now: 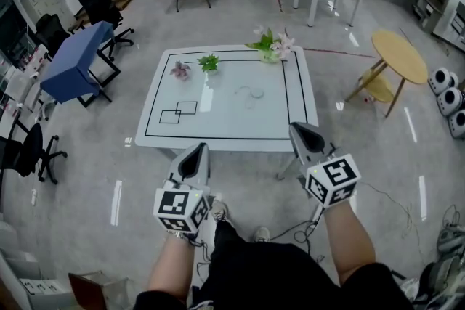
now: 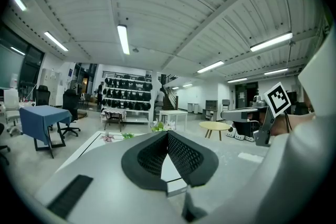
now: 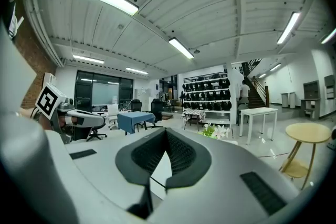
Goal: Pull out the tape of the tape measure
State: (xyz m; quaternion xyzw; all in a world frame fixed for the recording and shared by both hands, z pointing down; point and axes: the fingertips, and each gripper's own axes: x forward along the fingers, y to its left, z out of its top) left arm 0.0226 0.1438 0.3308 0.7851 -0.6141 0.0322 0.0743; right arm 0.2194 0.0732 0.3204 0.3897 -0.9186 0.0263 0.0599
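A small pale round thing (image 1: 253, 92), which may be the tape measure, lies near the middle of the white table (image 1: 163, 94); it is too small to make out. Both grippers hover short of the table's near edge, pointing toward it. In the head view, my left gripper (image 1: 195, 149) is shut with nothing between its pads. My right gripper (image 1: 300, 128) is shut and empty too. The left gripper view shows its black jaws (image 2: 167, 134) pressed together, and the right gripper view shows the same (image 3: 166, 131). Neither gripper touches the table or the round thing.
Flower sprigs (image 1: 271, 45), a green sprig (image 1: 208, 62) and a pink one (image 1: 179, 70) sit along the table's far edge. A blue table (image 1: 76, 58) and office chairs stand left, a round yellow table (image 1: 399, 56) right. Cables (image 1: 301, 227) trail on the floor.
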